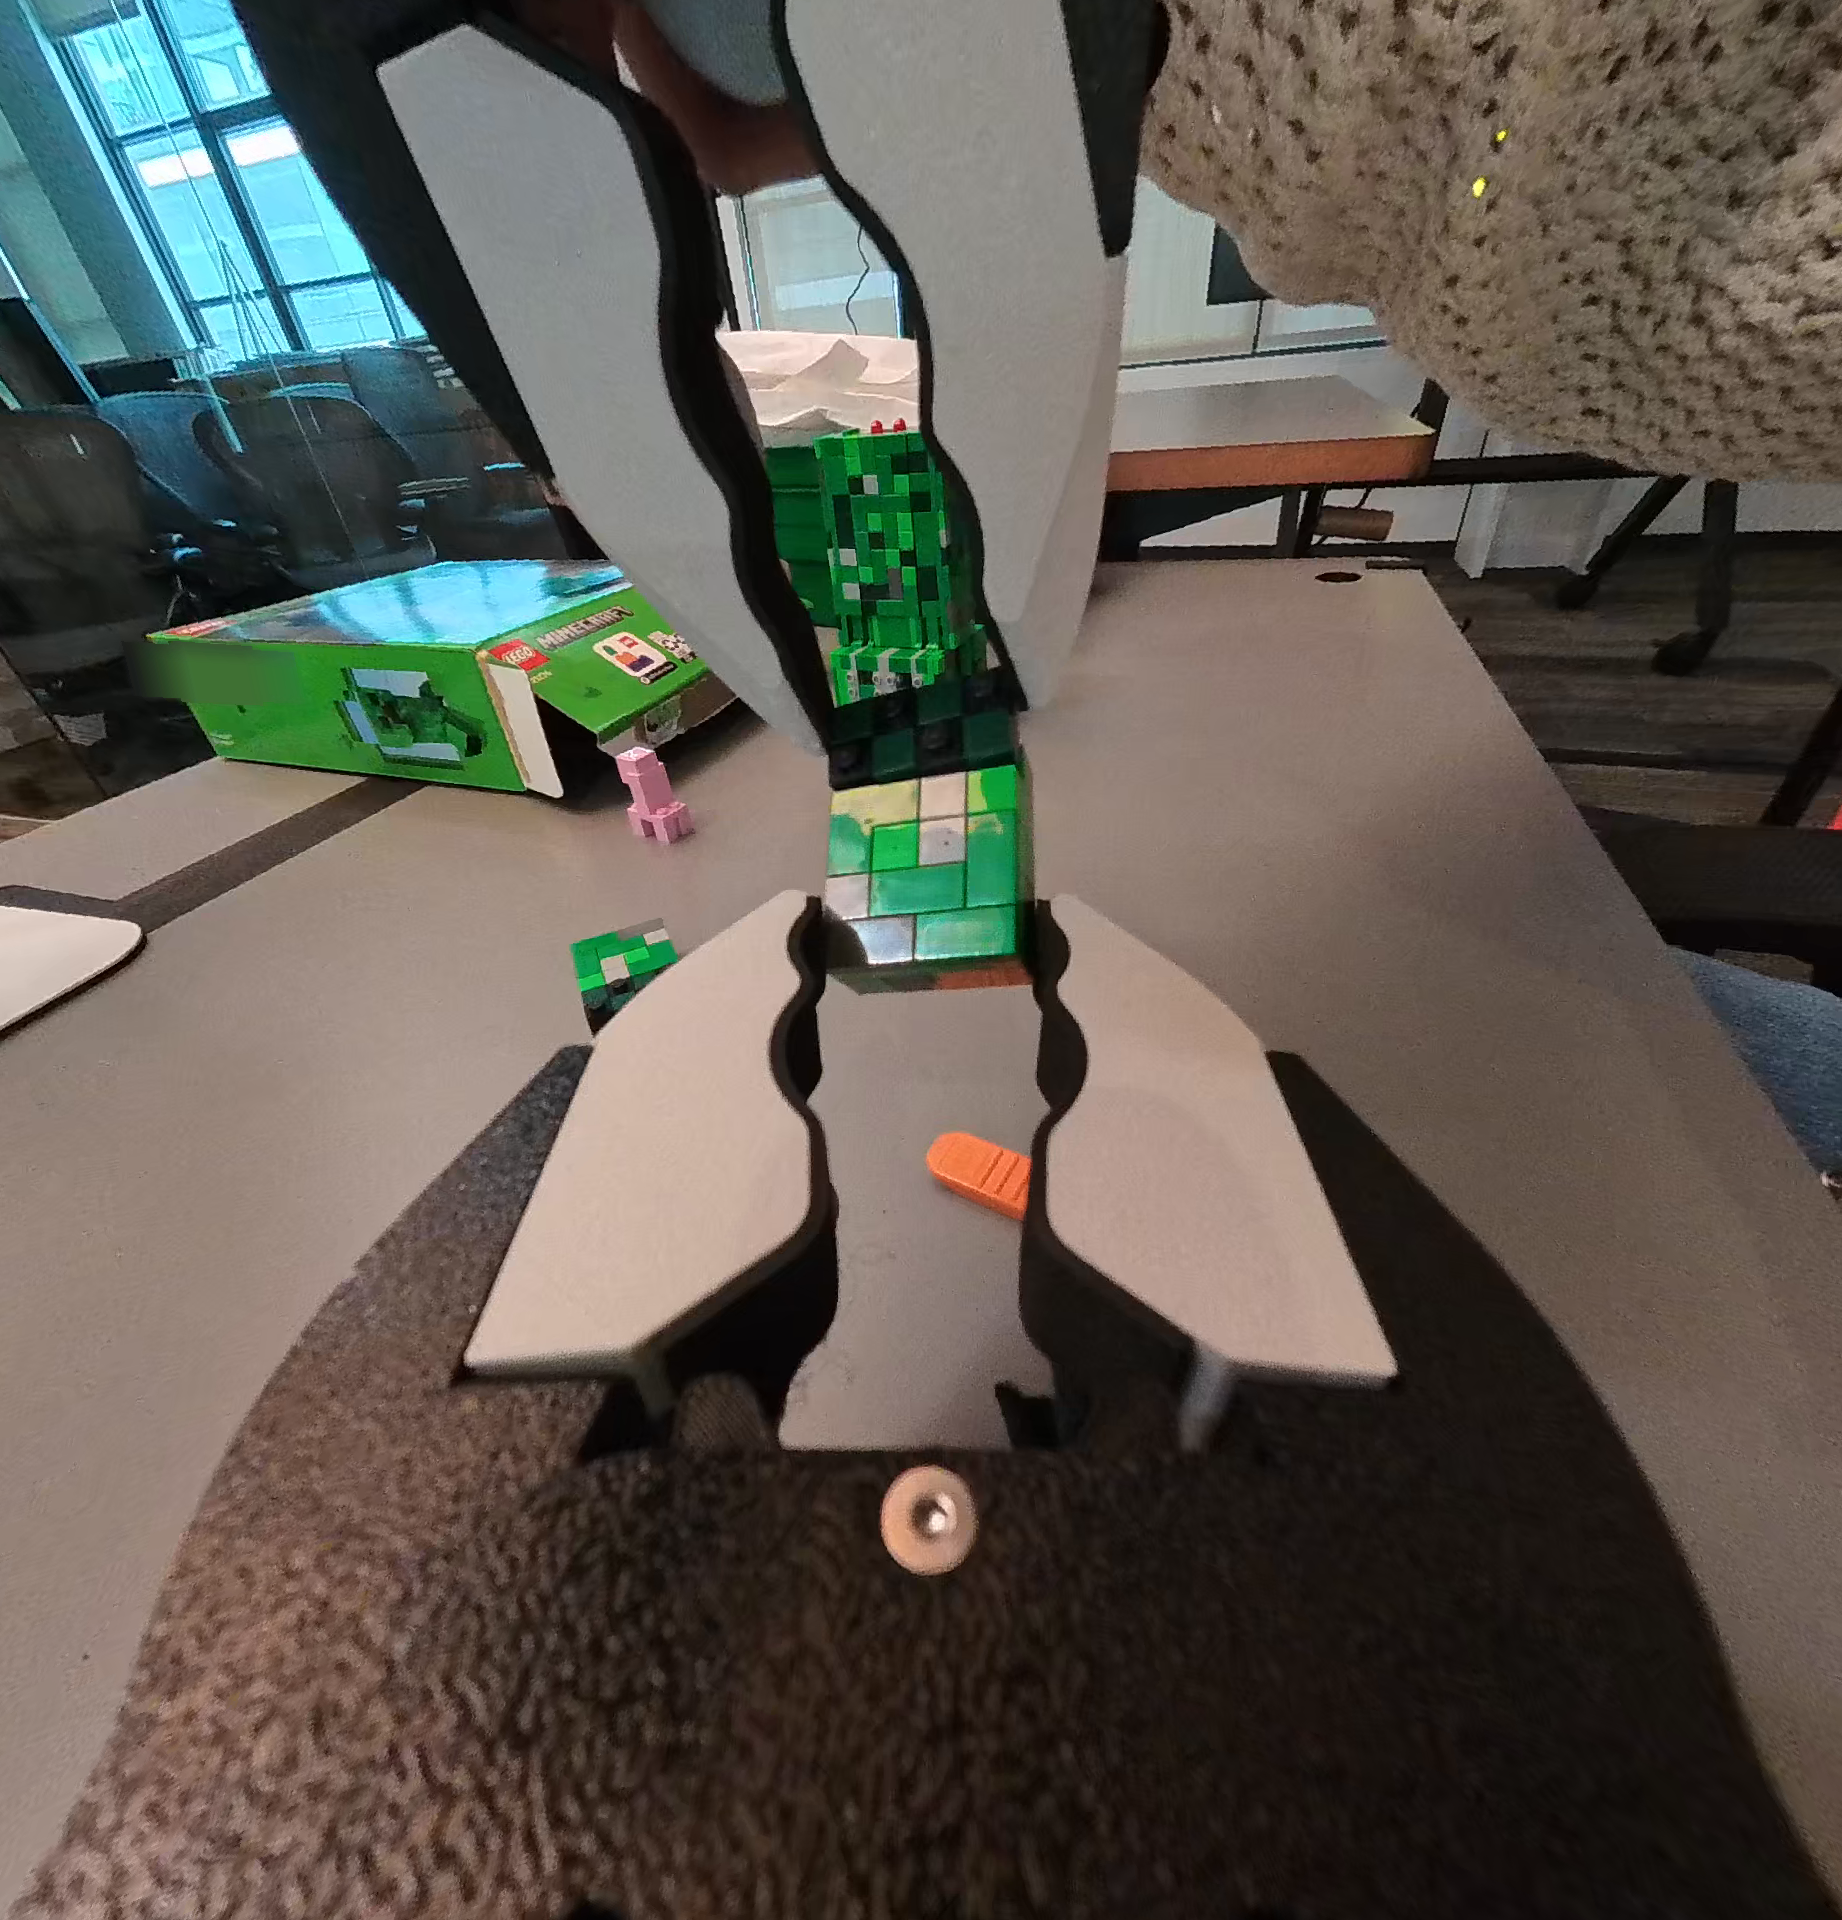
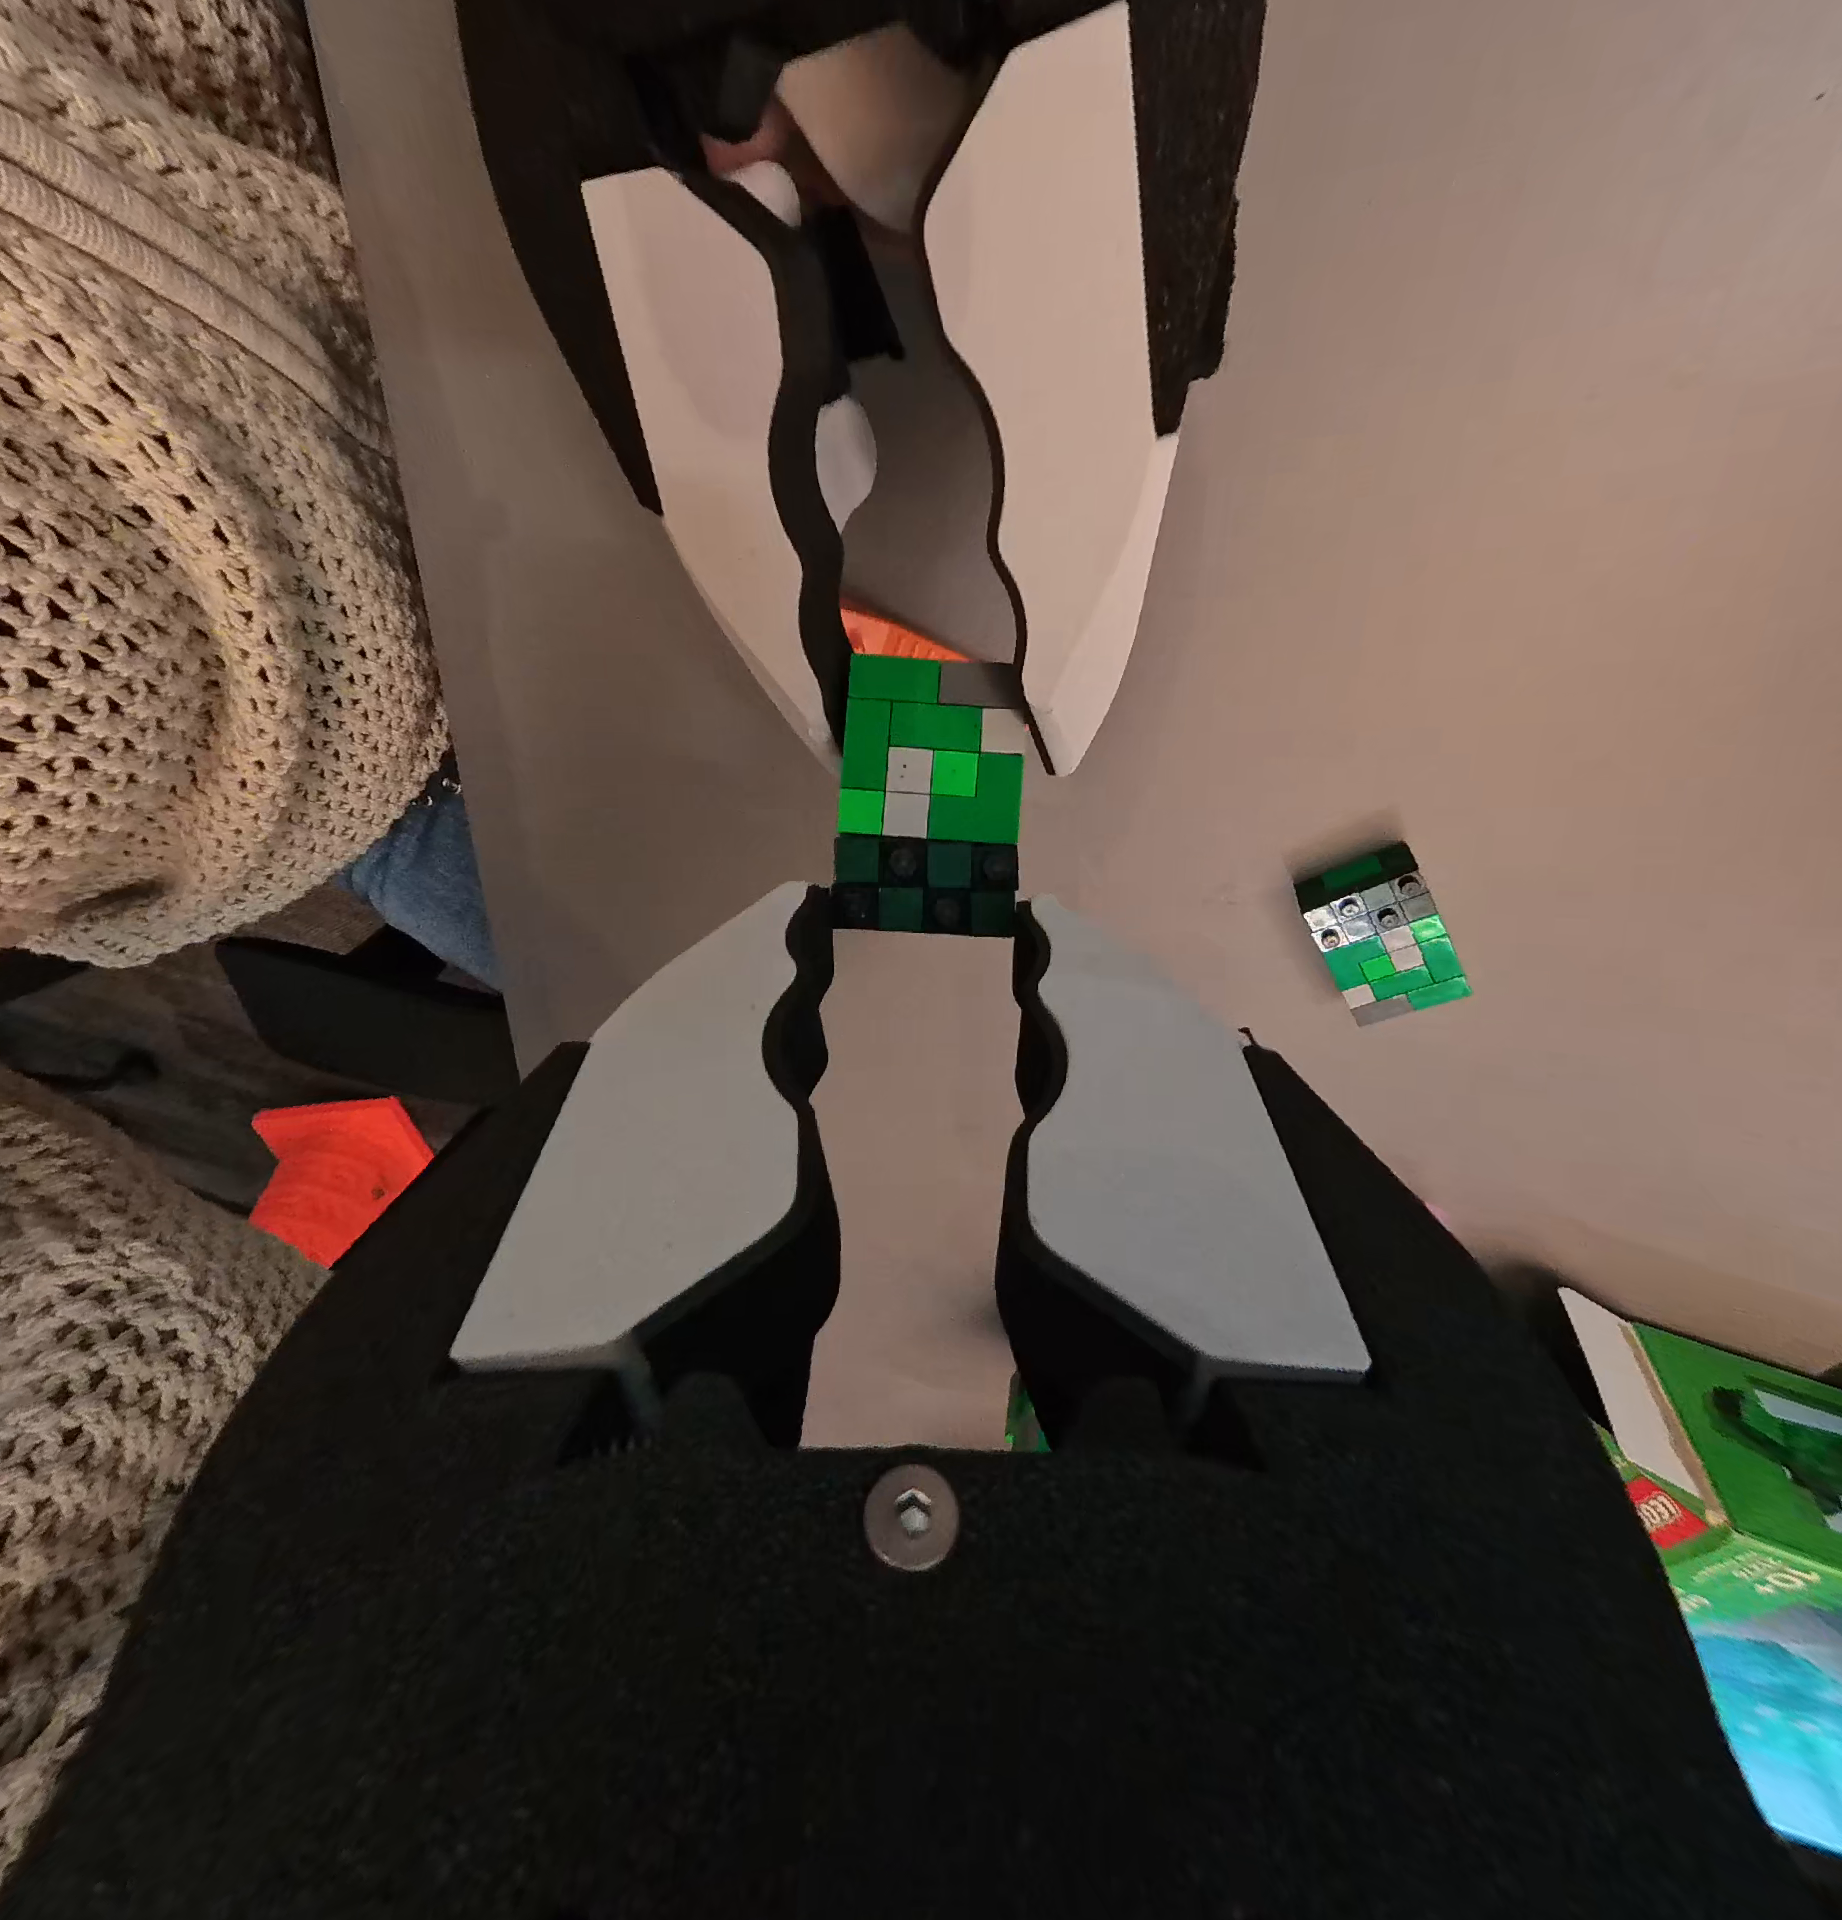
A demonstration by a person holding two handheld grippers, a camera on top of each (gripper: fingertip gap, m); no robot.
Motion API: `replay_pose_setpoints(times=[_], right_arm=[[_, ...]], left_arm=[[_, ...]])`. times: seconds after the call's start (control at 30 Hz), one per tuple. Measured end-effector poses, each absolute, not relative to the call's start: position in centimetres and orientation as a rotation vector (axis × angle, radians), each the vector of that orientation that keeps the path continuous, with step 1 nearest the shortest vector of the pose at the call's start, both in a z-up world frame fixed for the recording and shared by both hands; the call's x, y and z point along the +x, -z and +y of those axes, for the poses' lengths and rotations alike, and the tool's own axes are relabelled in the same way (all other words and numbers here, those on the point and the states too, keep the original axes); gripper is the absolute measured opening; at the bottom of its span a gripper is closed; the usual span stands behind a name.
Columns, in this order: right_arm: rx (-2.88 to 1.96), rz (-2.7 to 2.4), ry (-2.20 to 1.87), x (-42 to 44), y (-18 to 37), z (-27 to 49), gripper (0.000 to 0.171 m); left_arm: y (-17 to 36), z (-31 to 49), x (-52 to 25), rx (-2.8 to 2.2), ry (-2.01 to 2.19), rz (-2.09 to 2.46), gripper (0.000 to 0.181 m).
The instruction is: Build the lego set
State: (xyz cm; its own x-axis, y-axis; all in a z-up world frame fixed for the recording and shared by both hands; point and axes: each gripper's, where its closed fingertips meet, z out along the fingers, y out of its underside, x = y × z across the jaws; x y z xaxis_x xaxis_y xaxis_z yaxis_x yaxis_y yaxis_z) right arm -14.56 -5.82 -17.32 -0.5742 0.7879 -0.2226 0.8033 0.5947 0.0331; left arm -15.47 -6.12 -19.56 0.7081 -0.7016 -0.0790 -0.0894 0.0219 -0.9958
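A green tiled lego block (image 1: 927, 868) is held in the air between both grippers. My left gripper (image 1: 927, 920) is shut on its light green tiled end. My right gripper (image 1: 922, 717) comes from above and is shut on its dark green studded end (image 1: 932, 743). In the right wrist view the right gripper (image 2: 922, 914) clamps the dark studded end (image 2: 927, 883), and the left gripper (image 2: 938, 727) clamps the far end of the block (image 2: 932, 769). A built green creeper figure (image 1: 886, 551) stands on the table behind. A second small green piece (image 2: 1379, 935) lies on the table, also in the left wrist view (image 1: 621, 961).
The grey table (image 1: 1312, 831) carries an open green lego box (image 1: 408, 675), also in the right wrist view (image 2: 1779, 1507), a pink pig figure (image 1: 652, 795), an orange brick separator (image 1: 979, 1174) and a white pad (image 1: 23, 966). A knitted sleeve (image 1: 1571, 229) is at upper right. My left and right fingertips are right by each other.
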Motion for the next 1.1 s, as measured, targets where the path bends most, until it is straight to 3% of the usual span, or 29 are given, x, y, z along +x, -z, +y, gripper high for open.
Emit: replay_pose_setpoints(times=[0.77, 1.0, 1.1], right_arm=[[1.531, 2.812, 0.457, -13.8, 16.9, -4.8, 0.033], [1.677, 2.909, 0.673, -12.5, 20.4, -4.1, 0.033], [1.577, 2.955, 0.544, -10.7, 22.9, -4.4, 0.033]], left_arm=[[19.0, -5.5, -16.7, -1.476, 0.45, 0.618, 0.039], [18.5, -5.8, -16.5, -1.433, 0.402, 0.654, 0.039], [18.9, -5.7, -16.3, -1.45, 0.389, 0.67, 0.039]])
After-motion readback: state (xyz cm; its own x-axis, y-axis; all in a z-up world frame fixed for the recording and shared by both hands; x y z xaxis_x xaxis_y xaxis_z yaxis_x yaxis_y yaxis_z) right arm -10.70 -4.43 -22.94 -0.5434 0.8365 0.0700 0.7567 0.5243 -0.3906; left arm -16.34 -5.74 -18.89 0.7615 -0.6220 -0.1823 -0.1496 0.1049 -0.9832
